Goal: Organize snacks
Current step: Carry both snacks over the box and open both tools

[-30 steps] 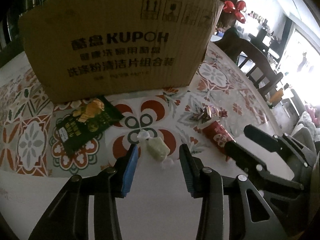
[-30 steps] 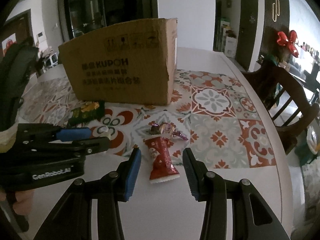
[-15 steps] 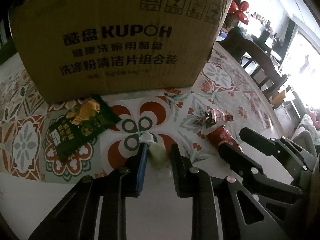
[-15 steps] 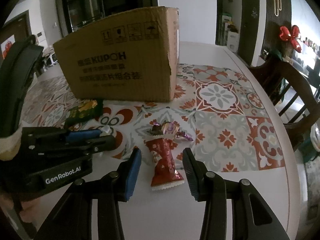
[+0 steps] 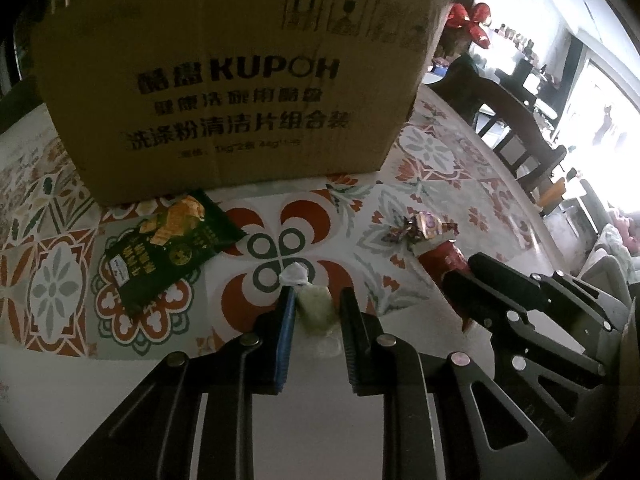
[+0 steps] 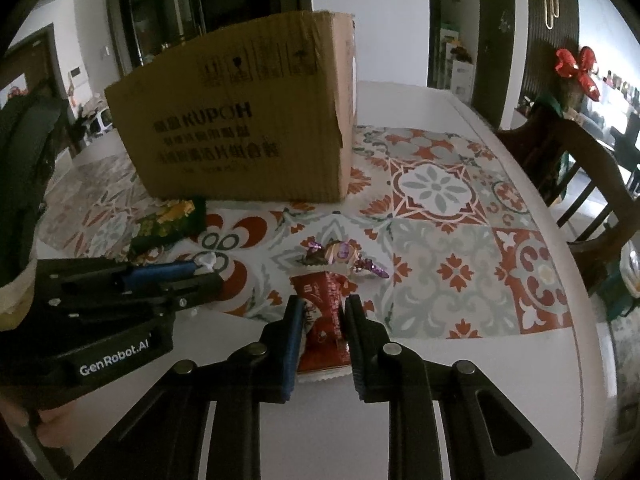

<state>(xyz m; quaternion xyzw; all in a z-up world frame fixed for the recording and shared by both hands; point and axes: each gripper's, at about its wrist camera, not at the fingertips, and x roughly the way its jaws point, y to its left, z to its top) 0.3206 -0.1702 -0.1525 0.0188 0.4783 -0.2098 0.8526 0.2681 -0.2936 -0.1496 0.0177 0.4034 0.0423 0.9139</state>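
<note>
- left gripper: jaws just closed in, now narrow and pinched on the pale green candy, which sits between the pads low over the table.
- white twisted wrapper end poking out ahead of the blue pad, over the red floral tile pattern.
- right gripper: jaws just closed further, now narrow and pressed on both sides of the red snack packet; packet's lower edge lying on the white tabletop.
- purple-wrapped candy just beyond the red packet's far end, touching or nearly so, on the patterned mat.
- dark green snack bag flat on the mat, left of the green candy, its top corner at the foot of the cardboard box.
- box upright at the back of the mat, printed "kupoh".
- wooden chair beside the table's right edge.
</note>
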